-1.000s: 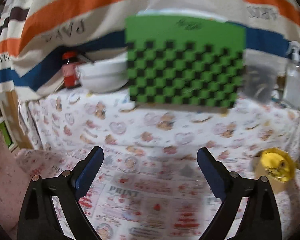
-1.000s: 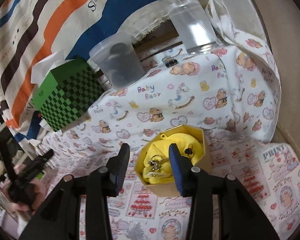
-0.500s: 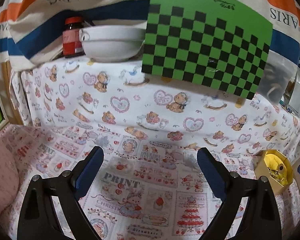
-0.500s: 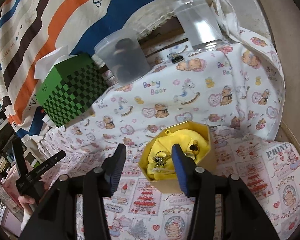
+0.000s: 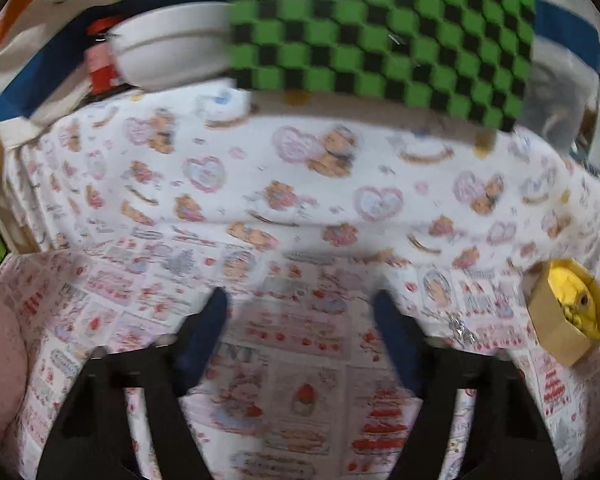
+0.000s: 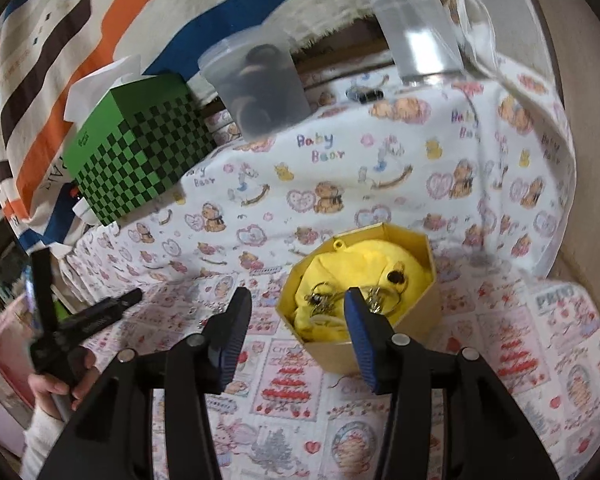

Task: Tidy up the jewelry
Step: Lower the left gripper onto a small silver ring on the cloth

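A small cardboard box with a yellow lining stands on the printed cloth, and several metal jewelry pieces lie inside it. My right gripper hovers open at the box's near left side, its right finger over the lining, gripping nothing. My left gripper is low over the cloth with its jaws closing on nothing. A small silver piece lies on the cloth just right of it, with the box farther right. The right wrist view shows the left gripper in a hand.
A raised ledge under bear-print cloth runs behind. On it stand a green-and-black checkered box, a white bowl, a red jar, a cloudy plastic tub and a clear bottle. A striped cloth hangs at the back.
The left gripper has dropped toward the cloth and come closer to the ledge, and its jaws have narrowed. The right gripper has stayed over the box.
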The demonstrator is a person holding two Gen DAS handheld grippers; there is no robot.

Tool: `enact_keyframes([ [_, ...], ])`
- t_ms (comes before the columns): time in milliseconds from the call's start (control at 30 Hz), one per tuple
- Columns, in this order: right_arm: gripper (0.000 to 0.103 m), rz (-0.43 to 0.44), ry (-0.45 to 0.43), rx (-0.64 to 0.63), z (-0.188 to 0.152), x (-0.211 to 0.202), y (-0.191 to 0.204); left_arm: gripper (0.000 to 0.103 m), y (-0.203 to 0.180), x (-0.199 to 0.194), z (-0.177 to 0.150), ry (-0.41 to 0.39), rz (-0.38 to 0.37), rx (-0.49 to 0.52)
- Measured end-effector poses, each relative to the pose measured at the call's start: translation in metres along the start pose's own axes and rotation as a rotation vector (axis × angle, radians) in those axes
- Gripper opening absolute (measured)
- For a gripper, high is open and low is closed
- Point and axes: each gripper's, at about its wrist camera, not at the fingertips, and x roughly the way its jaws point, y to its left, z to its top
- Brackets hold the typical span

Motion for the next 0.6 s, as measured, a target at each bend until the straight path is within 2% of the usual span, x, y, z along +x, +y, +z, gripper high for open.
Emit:
enact_keyframes([
  [67,0.046,-0.011,-0.002,-0.011,-0.001,0.0,0.002,0.046,-0.005,0.007,0.001,0.046,-0.076,-0.012],
  [133,0.046,-0.027,-0.007,-0.027,-0.002,0.0,0.005,0.046,-0.009,0.01,0.003,0.076,-0.15,-0.03],
  [233,0.046,-0.023,0.002,-0.032,-0.003,0.003,0.007,0.044,-0.02,0.016,0.002,0.117,-0.218,-0.013],
  [367,0.046,-0.024,0.013,-0.038,-0.004,0.005,0.008,0.028,-0.031,0.032,-0.003,0.185,-0.238,0.01],
  [400,0.046,-0.024,0.014,-0.039,-0.004,0.005,0.008,0.028,-0.032,0.036,-0.004,0.204,-0.248,0.004],
  [500,0.046,-0.028,0.014,-0.047,-0.005,0.005,0.008,0.025,-0.034,0.036,-0.007,0.197,-0.24,0.009],
  [600,0.046,-0.035,0.009,-0.06,-0.005,0.005,0.011,0.019,-0.039,0.035,-0.008,0.189,-0.237,0.029],
])
